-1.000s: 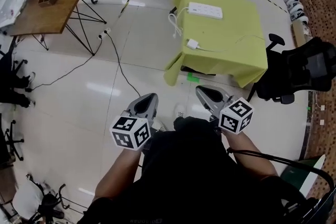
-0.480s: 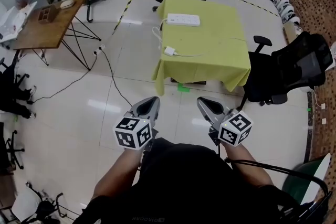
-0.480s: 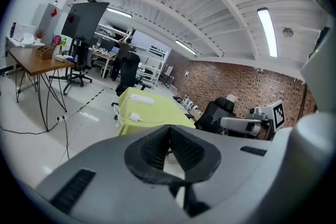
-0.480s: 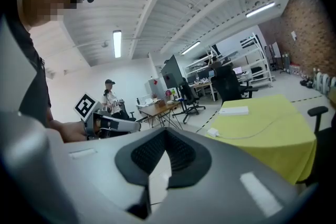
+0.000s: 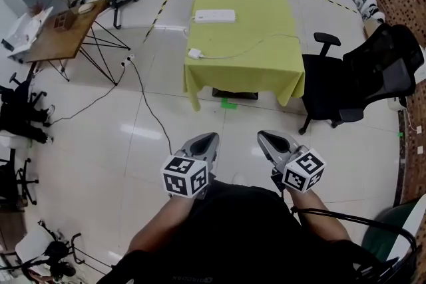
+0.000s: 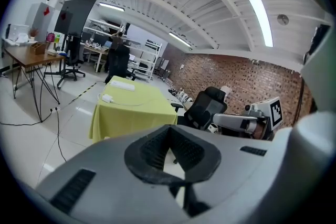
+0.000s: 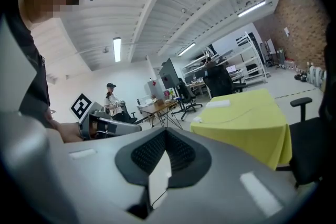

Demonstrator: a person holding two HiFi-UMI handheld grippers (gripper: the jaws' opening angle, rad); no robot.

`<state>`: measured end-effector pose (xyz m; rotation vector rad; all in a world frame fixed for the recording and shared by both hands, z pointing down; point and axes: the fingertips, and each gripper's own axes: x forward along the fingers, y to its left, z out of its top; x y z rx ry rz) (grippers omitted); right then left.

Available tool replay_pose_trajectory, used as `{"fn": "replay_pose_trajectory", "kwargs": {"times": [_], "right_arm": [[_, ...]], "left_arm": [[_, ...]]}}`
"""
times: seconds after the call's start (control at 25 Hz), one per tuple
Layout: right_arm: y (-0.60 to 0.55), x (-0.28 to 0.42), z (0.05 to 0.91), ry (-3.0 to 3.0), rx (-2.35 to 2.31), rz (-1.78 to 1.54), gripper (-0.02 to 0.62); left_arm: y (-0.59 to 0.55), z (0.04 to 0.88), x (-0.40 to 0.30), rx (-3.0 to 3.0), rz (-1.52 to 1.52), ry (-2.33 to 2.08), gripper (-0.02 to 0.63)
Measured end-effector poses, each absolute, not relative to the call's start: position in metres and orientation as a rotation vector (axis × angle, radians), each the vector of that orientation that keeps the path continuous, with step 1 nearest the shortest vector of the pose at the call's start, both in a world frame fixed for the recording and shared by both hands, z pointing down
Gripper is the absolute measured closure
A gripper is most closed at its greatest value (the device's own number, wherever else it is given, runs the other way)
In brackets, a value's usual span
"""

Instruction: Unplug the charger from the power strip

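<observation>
— Fingers clenched on both, left gripper point(image 5: 208, 138) and right gripper point(image 5: 264, 137): ribbed black pads pressed together, nothing between them!
— And the charger point(image 5: 194, 53)?
— Small white block, well ahead of the fingertips, at the near-left corner of the table point(image 5: 266, 66) with its yellow-green cloth. A thin white cable point(image 5: 246, 48) trails right. The long white power strip point(image 5: 213, 15) lies beyond, apart.

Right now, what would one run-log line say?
left gripper shut, empty | right gripper shut, empty | charger lying on table, apart from power strip
</observation>
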<state>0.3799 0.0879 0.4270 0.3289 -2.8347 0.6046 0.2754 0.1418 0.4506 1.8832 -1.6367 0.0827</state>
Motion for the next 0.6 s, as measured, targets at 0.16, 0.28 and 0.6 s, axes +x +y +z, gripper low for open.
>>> {"fn": "replay_pose_trajectory", "kwargs": {"times": [0.16, 0.28, 0.6], "right_arm": [[0.087, 0.404, 0.431, -2.842, 0.348, 0.615, 0.594], [0.089, 0.409, 0.427, -2.86, 0.389, 0.629, 0.594], [0.113, 0.37, 0.411, -2.893, 0.42, 0.603, 0.594]], "left_arm": [[0.155, 0.455, 0.293, 1.868, 0.119, -1.634, 0.6], [0.16, 0.454, 0.291, 1.873, 0.146, -1.627, 0.6], [0.176, 0.43, 0.248, 1.925, 0.175, -1.64, 0.6]]}}
